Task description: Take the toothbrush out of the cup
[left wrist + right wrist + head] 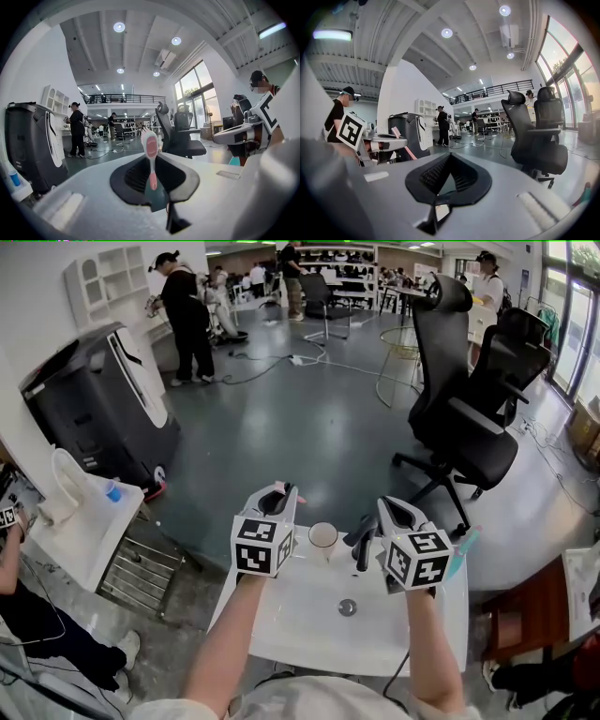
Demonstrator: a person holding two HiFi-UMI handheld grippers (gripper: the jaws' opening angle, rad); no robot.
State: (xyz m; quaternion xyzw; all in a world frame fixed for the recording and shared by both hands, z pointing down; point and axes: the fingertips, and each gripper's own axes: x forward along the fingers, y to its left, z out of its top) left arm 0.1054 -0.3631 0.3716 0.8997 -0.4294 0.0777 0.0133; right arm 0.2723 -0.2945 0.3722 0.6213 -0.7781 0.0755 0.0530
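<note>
My left gripper [280, 495] is shut on a pink toothbrush [277, 487], held clear of the cup. In the left gripper view the toothbrush [150, 149] stands upright between the black pads, bristle head on top. The pale cup [322, 536] stands on the back rim of the white sink [300, 615], between the two grippers and lower than both. My right gripper [388, 508] hovers to the cup's right; in its own view its jaws [449, 157] meet at the tips with nothing between them. That view also shows the left gripper [380, 141] with the toothbrush [406, 149].
A black faucet [362, 542] rises just right of the cup, with the drain [348, 607] in the basin below. A teal object [460, 554] lies at the sink's right edge. Black office chairs [469, 399] stand beyond, a dark machine [103, 409] at left, people far back.
</note>
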